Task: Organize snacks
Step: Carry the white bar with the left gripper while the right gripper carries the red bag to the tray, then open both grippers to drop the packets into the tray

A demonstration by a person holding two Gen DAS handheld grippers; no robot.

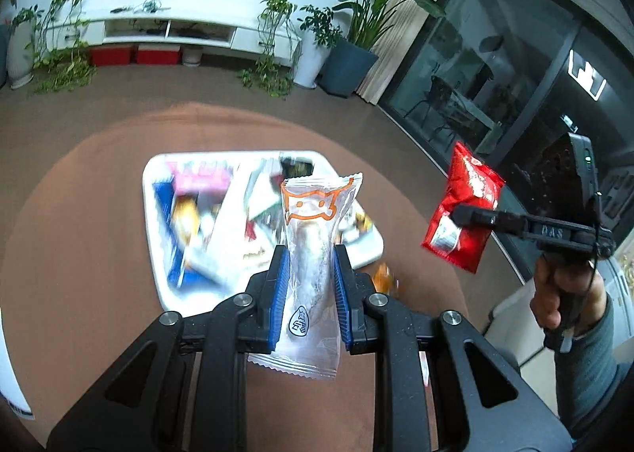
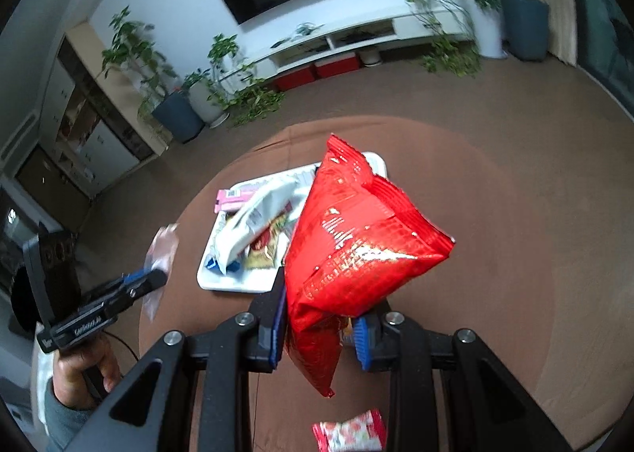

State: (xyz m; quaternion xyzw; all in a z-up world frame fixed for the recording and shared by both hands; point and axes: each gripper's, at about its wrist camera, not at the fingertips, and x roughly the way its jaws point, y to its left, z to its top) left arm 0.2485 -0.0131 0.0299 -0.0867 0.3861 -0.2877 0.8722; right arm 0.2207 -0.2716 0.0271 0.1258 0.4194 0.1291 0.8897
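Note:
My left gripper (image 1: pixel 310 257) is shut on a clear snack packet (image 1: pixel 311 238) with an orange cat outline, held upright above the round brown table. My right gripper (image 2: pixel 321 317) is shut on a shiny red snack bag (image 2: pixel 356 238), lifted over the table's near side. Below both lies a white tray (image 1: pixel 152 190) with several mixed snack packs heaped in it. In the left wrist view the right gripper (image 1: pixel 455 214) and the red bag (image 1: pixel 461 210) hang at the right. In the right wrist view the left gripper (image 2: pixel 158 277) with its clear packet (image 2: pixel 160 253) shows at the left.
An orange snack (image 1: pixel 382 275) lies on the table beside the tray, and a red and white packet (image 2: pixel 350 432) lies near the table's front edge. A pink box (image 2: pixel 233 198) sits at the tray's far corner. Potted plants, a white TV cabinet and glass doors ring the room.

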